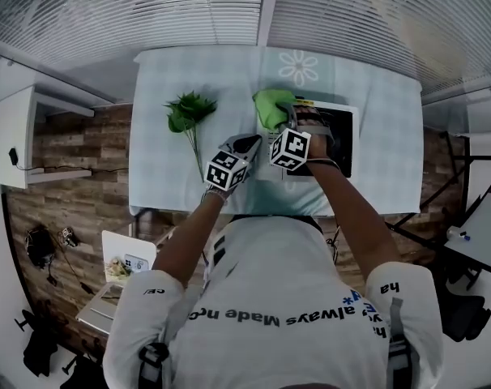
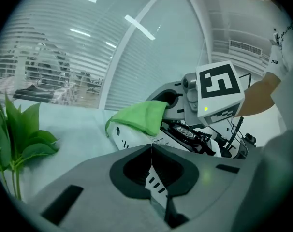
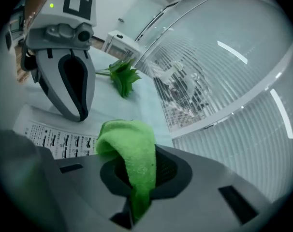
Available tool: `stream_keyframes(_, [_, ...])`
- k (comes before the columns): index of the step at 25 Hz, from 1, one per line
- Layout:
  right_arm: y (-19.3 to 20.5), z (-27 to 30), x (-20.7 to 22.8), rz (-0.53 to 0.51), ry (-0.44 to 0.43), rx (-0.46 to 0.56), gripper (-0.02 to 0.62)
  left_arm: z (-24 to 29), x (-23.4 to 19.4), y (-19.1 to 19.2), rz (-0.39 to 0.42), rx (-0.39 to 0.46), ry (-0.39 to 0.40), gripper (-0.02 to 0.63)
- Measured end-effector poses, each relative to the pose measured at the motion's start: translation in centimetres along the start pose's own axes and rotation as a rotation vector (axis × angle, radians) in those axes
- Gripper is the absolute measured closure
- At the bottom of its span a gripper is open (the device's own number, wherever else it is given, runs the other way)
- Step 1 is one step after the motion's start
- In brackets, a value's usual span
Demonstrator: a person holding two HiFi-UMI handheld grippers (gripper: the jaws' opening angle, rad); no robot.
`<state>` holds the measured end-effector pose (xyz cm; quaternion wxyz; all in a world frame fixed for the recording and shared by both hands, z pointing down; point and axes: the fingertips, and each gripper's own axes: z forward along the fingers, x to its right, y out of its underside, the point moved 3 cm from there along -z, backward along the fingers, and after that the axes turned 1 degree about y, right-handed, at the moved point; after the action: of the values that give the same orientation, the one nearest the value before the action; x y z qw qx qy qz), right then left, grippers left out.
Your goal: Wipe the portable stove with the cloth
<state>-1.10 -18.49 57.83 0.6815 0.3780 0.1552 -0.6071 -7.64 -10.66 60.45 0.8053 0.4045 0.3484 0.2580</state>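
Observation:
A bright green cloth (image 1: 270, 106) drapes over the left end of the white portable stove (image 1: 343, 112) on the table. My right gripper (image 1: 291, 116) is shut on the cloth; in the right gripper view the cloth (image 3: 129, 139) hangs out between the jaws, above the stove's printed label panel (image 3: 54, 140). My left gripper (image 1: 247, 144) hovers just left of the stove, shut and holding nothing. In the left gripper view its closed jaws point at the stove's white side (image 2: 132, 140), with the cloth (image 2: 139, 116) on top and the black burner (image 2: 191, 132) behind.
A green artificial plant (image 1: 187, 113) lies on the table's left part, also in the left gripper view (image 2: 18, 134). The pale tablecloth (image 1: 383, 160) reaches the near edge. Window blinds (image 1: 148, 6) stand behind the table, and a white shelf (image 1: 10, 136) is at the far left.

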Motion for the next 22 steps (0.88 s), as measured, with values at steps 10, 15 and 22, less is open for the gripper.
stream_keyframes(10, [0.4, 0.0, -2.0, 0.004, -0.077, -0.022, 0.572, 0.1, 0.0, -0.1, -0.003, -0.022, 0.006, 0.594])
stream_keyframes(15, [0.4, -0.8, -3.0, 0.046, -0.125, -0.022, 0.572, 0.1, -0.1, -0.1, -0.013, -0.023, -0.001, 0.594])
stream_keyframes(22, [0.5, -2.4, -4.3, 0.070, -0.195, -0.029, 0.572, 0.1, 0.0, -0.2, -0.013, -0.031, 0.009, 0.594])
